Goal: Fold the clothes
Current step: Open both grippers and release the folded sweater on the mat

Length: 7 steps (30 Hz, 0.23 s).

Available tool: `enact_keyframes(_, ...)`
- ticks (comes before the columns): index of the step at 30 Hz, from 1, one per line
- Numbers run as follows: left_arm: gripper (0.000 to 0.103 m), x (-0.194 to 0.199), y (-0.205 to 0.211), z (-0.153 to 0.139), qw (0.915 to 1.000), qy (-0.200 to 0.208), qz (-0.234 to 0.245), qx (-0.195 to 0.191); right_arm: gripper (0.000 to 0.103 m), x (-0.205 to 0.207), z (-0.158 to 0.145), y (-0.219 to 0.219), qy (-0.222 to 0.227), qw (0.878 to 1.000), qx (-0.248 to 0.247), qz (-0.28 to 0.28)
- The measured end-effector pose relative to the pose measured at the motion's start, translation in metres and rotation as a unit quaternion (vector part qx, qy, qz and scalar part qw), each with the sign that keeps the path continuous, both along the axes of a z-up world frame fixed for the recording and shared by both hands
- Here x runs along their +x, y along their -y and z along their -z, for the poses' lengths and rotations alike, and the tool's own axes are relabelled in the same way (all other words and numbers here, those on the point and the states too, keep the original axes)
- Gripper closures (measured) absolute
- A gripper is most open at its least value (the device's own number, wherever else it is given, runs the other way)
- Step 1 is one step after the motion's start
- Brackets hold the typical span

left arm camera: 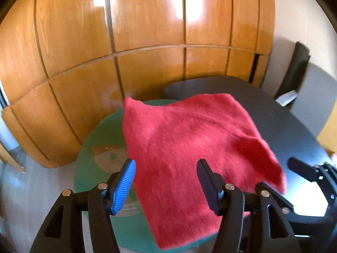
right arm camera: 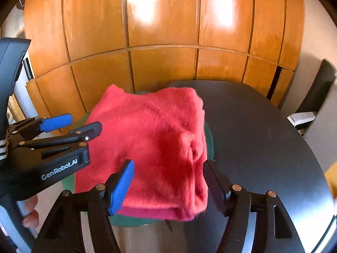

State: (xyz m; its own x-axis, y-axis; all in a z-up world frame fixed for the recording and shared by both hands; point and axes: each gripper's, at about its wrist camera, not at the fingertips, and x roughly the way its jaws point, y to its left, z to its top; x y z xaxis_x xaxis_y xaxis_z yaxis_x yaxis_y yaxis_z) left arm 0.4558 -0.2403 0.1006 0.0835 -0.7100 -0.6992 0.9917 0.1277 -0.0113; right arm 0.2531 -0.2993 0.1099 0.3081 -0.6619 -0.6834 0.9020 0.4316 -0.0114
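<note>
A fuzzy red garment (left arm camera: 185,147) lies folded over a round green table (left arm camera: 101,139) and partly onto a dark oval table (left arm camera: 284,126). My left gripper (left arm camera: 166,181) is open just above its near part, holding nothing. In the right wrist view the red garment (right arm camera: 151,143) lies ahead, its near folded edge between my fingers. My right gripper (right arm camera: 168,183) is open and empty over that edge. The left gripper (right arm camera: 73,124) shows at the left, open, beside the garment's left edge. The right gripper (left arm camera: 305,172) shows at the right edge of the left wrist view.
A wall of glossy wooden cabinet doors (left arm camera: 147,31) stands close behind the tables. A dark chair (right arm camera: 316,97) with a white item on it stands at the right. The dark oval table (right arm camera: 263,137) stretches to the right of the garment.
</note>
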Motion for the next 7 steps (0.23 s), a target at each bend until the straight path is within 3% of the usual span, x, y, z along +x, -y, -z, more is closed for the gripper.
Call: enact_keyframes(7, 0.046, -0.002, -0.020, -0.005, 0.9998, -0.005, -0.013, -0.016, 0.033, -0.002, 0.001, -0.017, -0.010, 1.000, -0.002, 0.013)
